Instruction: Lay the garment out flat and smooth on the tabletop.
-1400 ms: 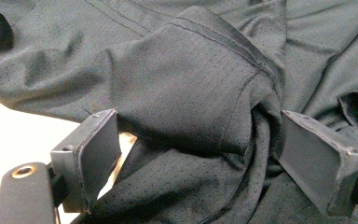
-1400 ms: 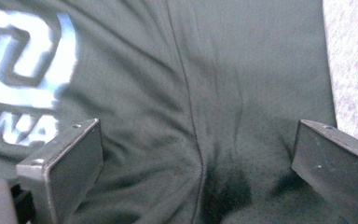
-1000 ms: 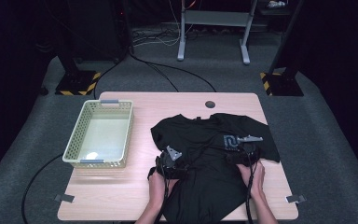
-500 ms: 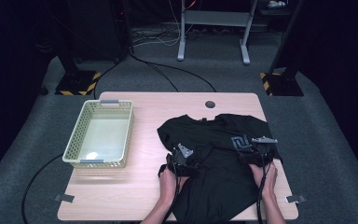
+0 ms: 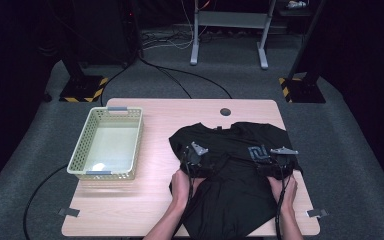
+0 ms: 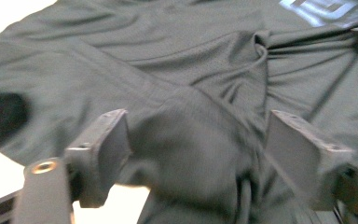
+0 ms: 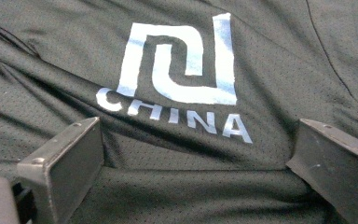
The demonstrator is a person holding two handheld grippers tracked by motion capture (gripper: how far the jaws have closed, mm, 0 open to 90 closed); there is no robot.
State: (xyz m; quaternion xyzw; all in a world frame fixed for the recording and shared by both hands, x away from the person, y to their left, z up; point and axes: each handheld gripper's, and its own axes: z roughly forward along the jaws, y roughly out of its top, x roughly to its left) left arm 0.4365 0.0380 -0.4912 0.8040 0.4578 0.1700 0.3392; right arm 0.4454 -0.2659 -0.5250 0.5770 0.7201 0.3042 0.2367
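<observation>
A black T-shirt (image 5: pixel 230 197) lies crumpled on the right half of the wooden table (image 5: pixel 145 200), its pale logo (image 5: pixel 256 152) facing up. My left gripper (image 5: pixel 196 153) rests on the shirt's left part. Its jaws have just been closing, and in the left gripper view (image 6: pixel 196 135) they still stand apart around a raised fold of cloth. My right gripper (image 5: pixel 281 156) sits by the shirt's right edge. In the right gripper view (image 7: pixel 196 140) its jaws stand wide open over the cloth just below the printed logo (image 7: pixel 182 70) that reads CHINA.
A pale yellow plastic basket (image 5: pixel 80 155) stands on the table's left half. A round cable hole (image 5: pixel 225 111) is near the far edge. Bits of tape (image 5: pixel 67 212) mark the front corners. Stands and cables lie on the dark floor beyond.
Both hands have shifted to the right, dragging the shirt with them. The left gripper has also moved away from the front edge, and its jaws have narrowed.
</observation>
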